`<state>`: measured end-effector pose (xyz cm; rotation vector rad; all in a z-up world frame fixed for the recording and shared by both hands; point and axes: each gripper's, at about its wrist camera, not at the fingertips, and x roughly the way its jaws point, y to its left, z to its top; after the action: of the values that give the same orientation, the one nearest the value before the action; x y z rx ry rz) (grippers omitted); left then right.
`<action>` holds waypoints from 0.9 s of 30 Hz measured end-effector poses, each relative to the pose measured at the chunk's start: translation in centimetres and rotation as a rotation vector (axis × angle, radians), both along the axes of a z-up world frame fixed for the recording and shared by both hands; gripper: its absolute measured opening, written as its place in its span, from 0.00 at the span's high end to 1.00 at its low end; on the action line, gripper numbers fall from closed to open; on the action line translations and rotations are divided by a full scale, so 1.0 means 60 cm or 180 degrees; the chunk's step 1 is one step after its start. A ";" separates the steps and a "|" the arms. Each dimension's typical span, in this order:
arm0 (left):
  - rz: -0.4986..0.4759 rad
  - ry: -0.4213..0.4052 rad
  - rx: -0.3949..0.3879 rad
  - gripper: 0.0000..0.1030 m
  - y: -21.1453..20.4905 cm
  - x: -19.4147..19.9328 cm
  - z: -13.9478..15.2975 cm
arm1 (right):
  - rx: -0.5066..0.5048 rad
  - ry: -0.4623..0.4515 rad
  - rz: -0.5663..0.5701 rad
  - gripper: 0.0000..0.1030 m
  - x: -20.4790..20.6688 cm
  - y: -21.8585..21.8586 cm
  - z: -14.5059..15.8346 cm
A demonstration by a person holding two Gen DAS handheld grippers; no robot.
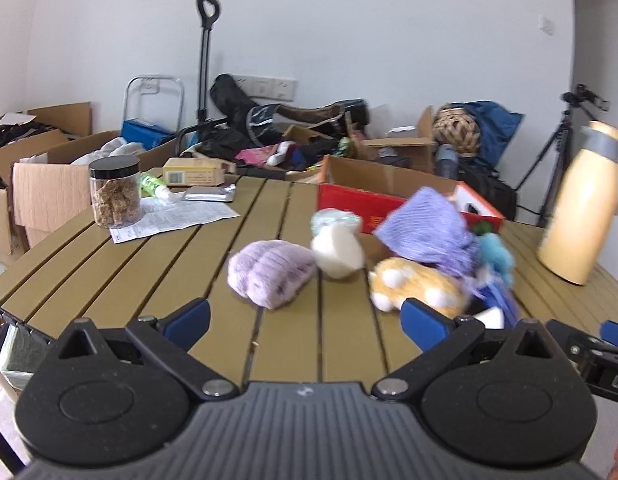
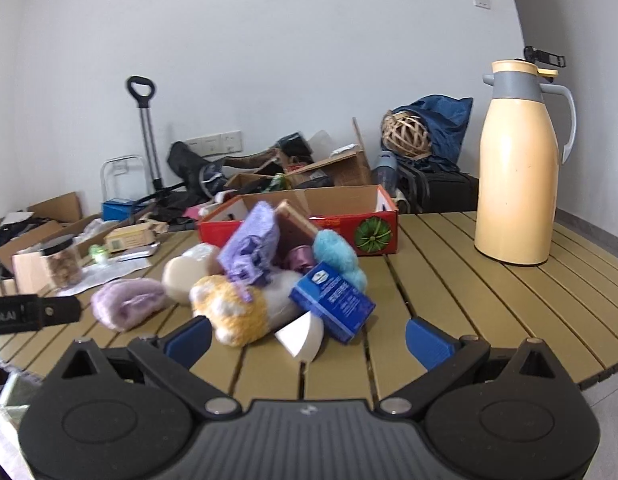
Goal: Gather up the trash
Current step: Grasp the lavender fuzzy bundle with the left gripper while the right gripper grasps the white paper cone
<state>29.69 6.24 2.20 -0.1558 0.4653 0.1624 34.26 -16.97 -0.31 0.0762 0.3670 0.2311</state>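
Right gripper point(image 2: 307, 334) hangs over the slatted table point(image 2: 469, 304), jaws spread wide, nothing between them. Directly ahead lies a heap: yellow-and-white plush point(image 2: 233, 308), blue carton point(image 2: 333, 302), white wedge point(image 2: 303, 336). Red cardboard box point(image 2: 369, 234) stands behind. Cream thermos point(image 2: 519, 172) upright, far right.

Cream thermos jug point(image 2: 519, 176) on slatted table point(image 2: 449, 280), snack jar point(image 1: 115, 192), tripod point(image 1: 557, 152), wicker ball point(image 2: 407, 134)

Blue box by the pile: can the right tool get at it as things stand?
Probably yes. The blue box lies at the pile's near edge, its front uncovered, and the right tool is open facing it.
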 end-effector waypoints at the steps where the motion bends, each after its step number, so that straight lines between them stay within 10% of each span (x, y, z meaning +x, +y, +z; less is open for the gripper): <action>1: 0.0018 0.0014 0.0000 0.00 0.006 0.012 -0.003 | 0.0005 0.0016 -0.0005 0.00 0.012 0.005 -0.005; 14: 0.0154 0.0181 0.0077 0.00 0.051 0.109 -0.051 | -0.0414 0.0294 0.0053 0.09 0.120 0.105 -0.074; 27: 0.0210 0.0197 -0.0105 0.00 0.074 0.097 -0.058 | -0.0307 0.0381 -0.0259 0.67 0.154 0.085 -0.096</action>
<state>35.51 10.67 -1.29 -0.1988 0.5249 0.2247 43.49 -11.87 -6.10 0.0097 0.4927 0.1284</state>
